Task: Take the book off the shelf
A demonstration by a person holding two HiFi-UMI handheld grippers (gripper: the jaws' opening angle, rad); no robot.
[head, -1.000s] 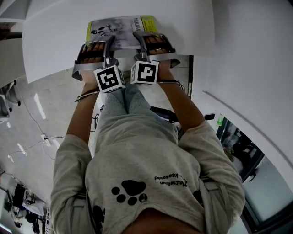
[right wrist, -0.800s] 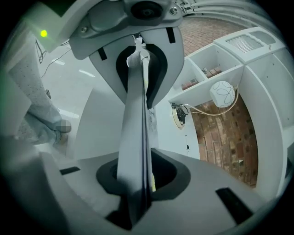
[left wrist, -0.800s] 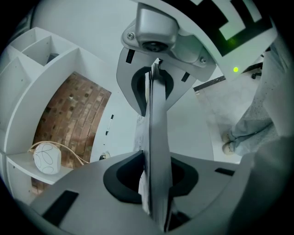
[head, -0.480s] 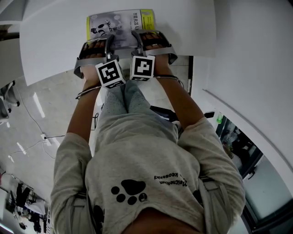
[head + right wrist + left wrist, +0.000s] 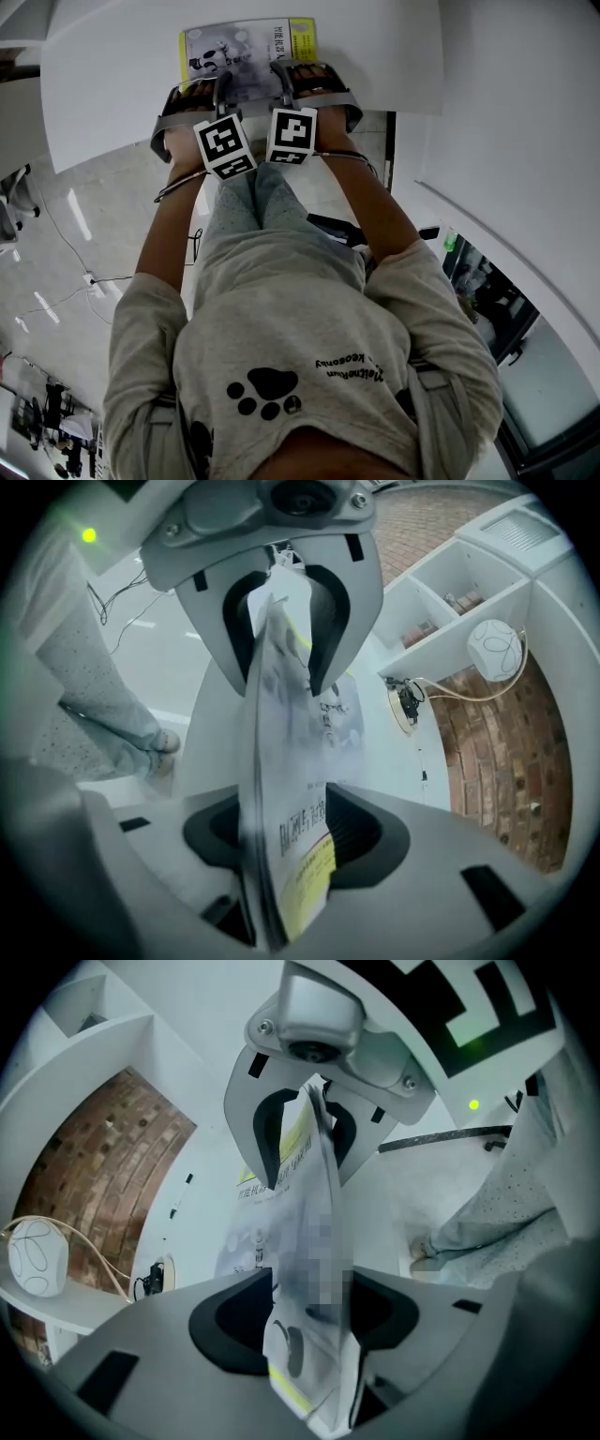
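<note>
The book [image 5: 248, 49], a thin paperback with a grey picture cover and a yellow strip, lies flat on the white tabletop [image 5: 112, 84] at the top of the head view. My left gripper [image 5: 221, 92] reaches over its near edge on the left, my right gripper [image 5: 284, 82] on the right. In the left gripper view the book [image 5: 305, 1241] runs edge-on between the left gripper's [image 5: 302, 1232] jaws, which are opening and stand off it. The right gripper [image 5: 286, 742] is opening too, with the book [image 5: 281, 789] loose between its jaws.
A white shelf unit [image 5: 450, 592] with compartments stands before a brick wall [image 5: 103, 1147]. A round white lamp [image 5: 497, 649] with a cord sits on a ledge. A white partition [image 5: 525, 141] rises at the right. The person's legs [image 5: 253, 202] are close to the table's edge.
Both grippers' jaws have spread apart around the book's near edge. The hands have shifted slightly forward over the table, and the book now rests flat on it.
</note>
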